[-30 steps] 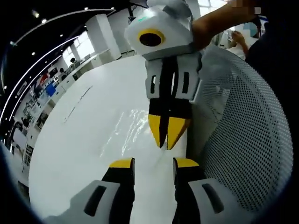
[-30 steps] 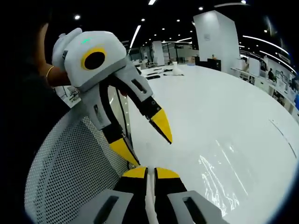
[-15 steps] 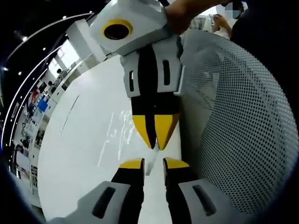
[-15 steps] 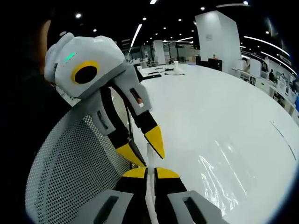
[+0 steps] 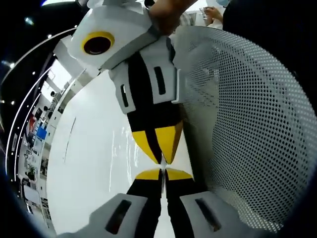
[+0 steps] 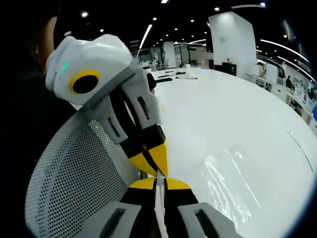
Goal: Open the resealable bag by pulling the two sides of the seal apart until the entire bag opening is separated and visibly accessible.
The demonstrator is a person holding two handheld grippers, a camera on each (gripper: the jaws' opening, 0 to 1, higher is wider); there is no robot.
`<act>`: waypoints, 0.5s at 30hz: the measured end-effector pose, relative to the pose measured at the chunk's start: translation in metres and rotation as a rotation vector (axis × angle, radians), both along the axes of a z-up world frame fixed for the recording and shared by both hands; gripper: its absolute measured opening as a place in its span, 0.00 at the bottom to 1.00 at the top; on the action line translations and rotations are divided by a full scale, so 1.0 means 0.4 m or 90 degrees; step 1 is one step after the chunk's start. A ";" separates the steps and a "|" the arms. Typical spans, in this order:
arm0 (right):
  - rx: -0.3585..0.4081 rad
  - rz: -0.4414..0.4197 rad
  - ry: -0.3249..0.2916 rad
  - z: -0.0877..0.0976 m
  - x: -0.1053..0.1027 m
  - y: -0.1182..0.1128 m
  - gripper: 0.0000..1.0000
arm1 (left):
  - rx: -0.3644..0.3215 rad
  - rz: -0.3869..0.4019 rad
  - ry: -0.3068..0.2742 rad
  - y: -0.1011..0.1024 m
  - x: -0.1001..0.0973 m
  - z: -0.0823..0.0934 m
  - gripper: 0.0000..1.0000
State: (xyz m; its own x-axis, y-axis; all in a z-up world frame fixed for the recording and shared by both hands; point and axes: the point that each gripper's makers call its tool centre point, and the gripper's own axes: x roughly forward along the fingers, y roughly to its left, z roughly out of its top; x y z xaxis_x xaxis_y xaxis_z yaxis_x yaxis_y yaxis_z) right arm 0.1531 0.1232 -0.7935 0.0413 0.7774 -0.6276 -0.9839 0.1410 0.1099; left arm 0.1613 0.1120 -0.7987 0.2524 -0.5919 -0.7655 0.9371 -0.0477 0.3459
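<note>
**Both grippers pinch the bag's seal, tip to tip**

Your left gripper (image 5: 162, 173) and right gripper (image 6: 157, 182) each clamp the clear resealable bag (image 6: 230, 186), their yellow tips touching. The film trails from the jaws onto the white table (image 6: 237, 114), beside a perforated white chair back (image 5: 247, 124). You can read no writing; the seal itself is hard to make out.

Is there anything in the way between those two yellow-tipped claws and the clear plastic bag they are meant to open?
Nothing visible stands between them. The left gripper and the right gripper meet tip to tip, each shut on a thin edge of the clear bag, which lies over the white table. The mesh chair back stands off to one side.
</note>
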 end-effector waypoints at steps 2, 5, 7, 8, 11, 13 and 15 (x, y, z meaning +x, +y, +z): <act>-0.009 0.012 -0.021 0.000 -0.002 0.002 0.01 | -0.005 -0.002 0.006 0.000 -0.001 0.001 0.00; -0.036 0.040 -0.072 0.003 -0.003 0.008 0.03 | -0.007 -0.002 0.004 -0.002 0.000 0.003 0.00; -0.055 0.055 -0.101 0.001 -0.004 0.011 0.03 | -0.006 -0.003 0.006 -0.002 -0.001 0.003 0.00; -0.066 0.060 -0.112 -0.002 -0.003 0.011 0.03 | -0.003 -0.002 0.007 -0.001 -0.001 0.002 0.00; -0.083 0.067 -0.134 -0.006 -0.003 0.015 0.02 | 0.000 0.000 0.006 0.001 0.000 0.001 0.00; -0.091 0.072 -0.143 -0.008 0.000 0.014 0.01 | -0.009 0.010 0.014 0.002 0.000 0.000 0.00; -0.109 0.086 -0.167 -0.012 0.002 0.011 0.00 | -0.019 0.022 0.021 0.002 0.001 0.002 0.00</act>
